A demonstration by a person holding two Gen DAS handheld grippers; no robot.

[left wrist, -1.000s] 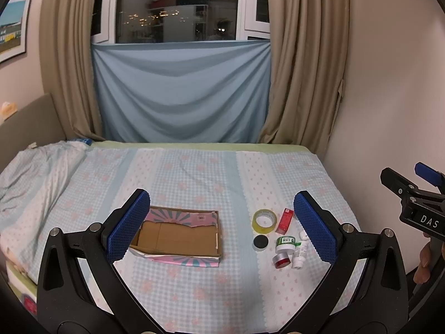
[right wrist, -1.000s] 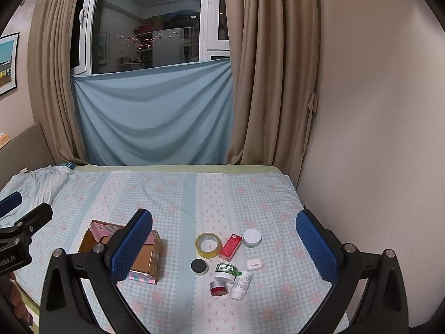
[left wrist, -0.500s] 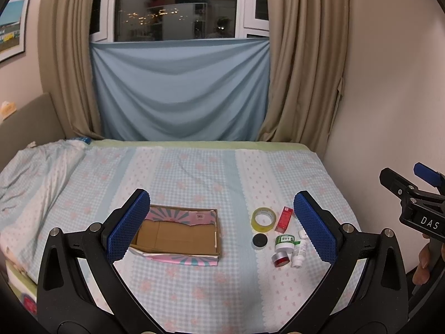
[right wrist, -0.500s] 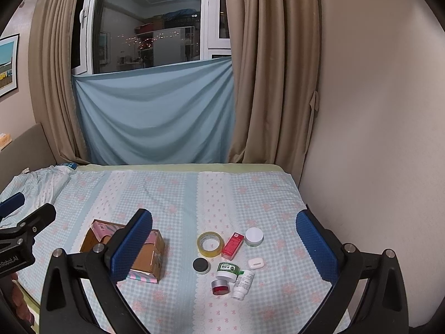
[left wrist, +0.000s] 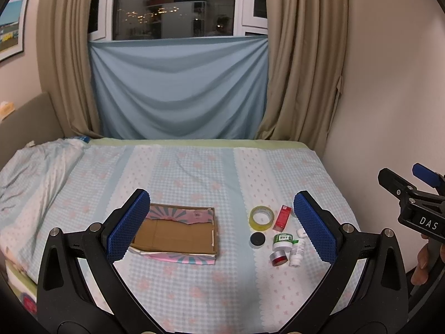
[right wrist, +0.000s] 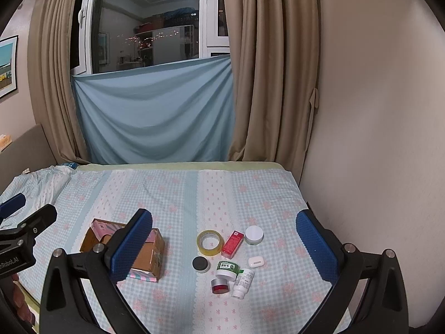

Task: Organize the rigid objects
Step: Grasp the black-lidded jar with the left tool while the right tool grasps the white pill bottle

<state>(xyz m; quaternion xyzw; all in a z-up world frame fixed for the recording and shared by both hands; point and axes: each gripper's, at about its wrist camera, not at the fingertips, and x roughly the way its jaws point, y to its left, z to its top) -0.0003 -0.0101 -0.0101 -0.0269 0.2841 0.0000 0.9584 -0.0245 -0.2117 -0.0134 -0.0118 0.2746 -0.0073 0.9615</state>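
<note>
An open cardboard box lies on the bed, left of a cluster of small items: a yellow tape roll, a red box, a black round lid, a green-labelled jar, a red tin, a white bottle, a white jar and a white earbud case. My left gripper is open and empty, above the bed. My right gripper is open and empty, well above the cluster.
The bed has a blue checked sheet with a bunched blanket at the left. A wall runs along its right edge. Curtains and a blue cloth hang at the far end.
Both grippers have drifted slightly; the items sit a little differently in the views. Nothing was taken hold of or moved.
</note>
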